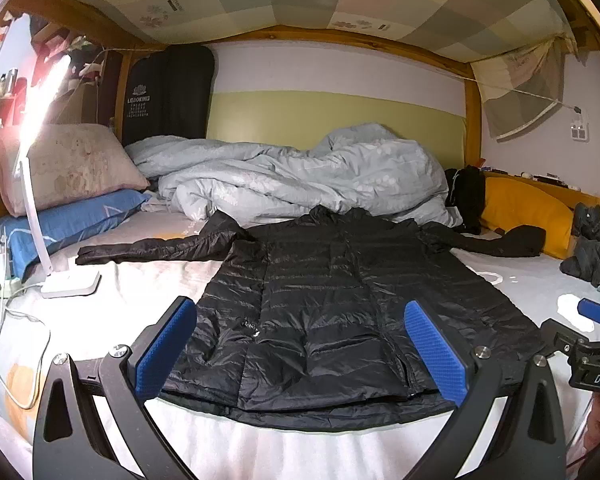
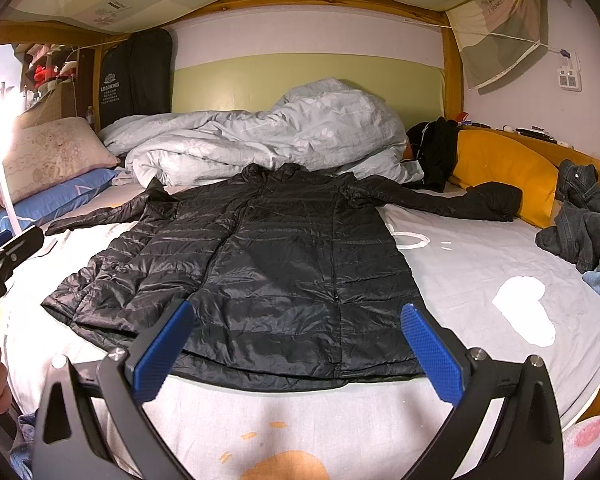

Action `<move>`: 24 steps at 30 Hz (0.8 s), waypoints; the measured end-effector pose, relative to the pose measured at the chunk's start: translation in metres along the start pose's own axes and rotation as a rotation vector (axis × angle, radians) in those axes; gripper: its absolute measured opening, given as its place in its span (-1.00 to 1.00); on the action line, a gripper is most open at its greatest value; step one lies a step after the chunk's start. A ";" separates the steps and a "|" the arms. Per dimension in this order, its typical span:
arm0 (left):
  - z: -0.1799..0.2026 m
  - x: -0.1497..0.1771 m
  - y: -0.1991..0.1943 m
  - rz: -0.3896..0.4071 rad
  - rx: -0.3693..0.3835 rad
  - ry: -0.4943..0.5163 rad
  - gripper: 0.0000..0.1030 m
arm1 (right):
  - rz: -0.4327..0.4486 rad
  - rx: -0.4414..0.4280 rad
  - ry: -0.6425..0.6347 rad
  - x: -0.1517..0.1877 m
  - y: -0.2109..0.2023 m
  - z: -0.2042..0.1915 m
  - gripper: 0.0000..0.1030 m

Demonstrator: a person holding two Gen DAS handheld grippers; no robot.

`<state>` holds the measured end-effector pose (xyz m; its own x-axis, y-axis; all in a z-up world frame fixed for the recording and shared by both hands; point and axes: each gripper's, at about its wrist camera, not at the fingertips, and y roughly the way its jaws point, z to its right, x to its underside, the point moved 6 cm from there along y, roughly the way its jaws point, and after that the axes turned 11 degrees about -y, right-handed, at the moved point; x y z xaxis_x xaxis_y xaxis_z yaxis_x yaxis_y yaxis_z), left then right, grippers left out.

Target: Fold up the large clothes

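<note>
The long black quilted puffer jacket [image 1: 320, 300] lies flat on the bed just ahead of both claws, left claw [image 1: 300, 354] and right claw [image 2: 296, 350], each spread apart and empty. It looks light, soft and slippery; the hem corners seem best to grip.

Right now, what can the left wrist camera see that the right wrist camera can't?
Only the left wrist view shows the white lamp base standing on the sheet and the right gripper at its edge. Only the right wrist view shows the orange print on the near sheet and the left gripper at its side. Both show the black puffer coat spread flat, sleeves out, the grey duvet and the yellow pillow.
</note>
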<state>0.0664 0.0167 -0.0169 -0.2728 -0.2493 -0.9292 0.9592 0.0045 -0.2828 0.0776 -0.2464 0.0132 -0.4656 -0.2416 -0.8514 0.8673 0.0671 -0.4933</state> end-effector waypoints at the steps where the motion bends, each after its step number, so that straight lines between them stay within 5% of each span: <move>1: 0.001 0.000 -0.001 0.001 0.000 0.002 1.00 | 0.000 0.001 0.000 0.001 0.000 0.000 1.00; 24: 0.004 -0.003 -0.006 0.043 -0.013 0.031 1.00 | 0.001 0.002 -0.003 0.003 0.001 -0.001 1.00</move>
<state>0.0619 0.0133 -0.0112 -0.2337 -0.2188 -0.9474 0.9691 0.0268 -0.2452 0.0767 -0.2458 0.0101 -0.4639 -0.2442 -0.8516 0.8683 0.0652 -0.4917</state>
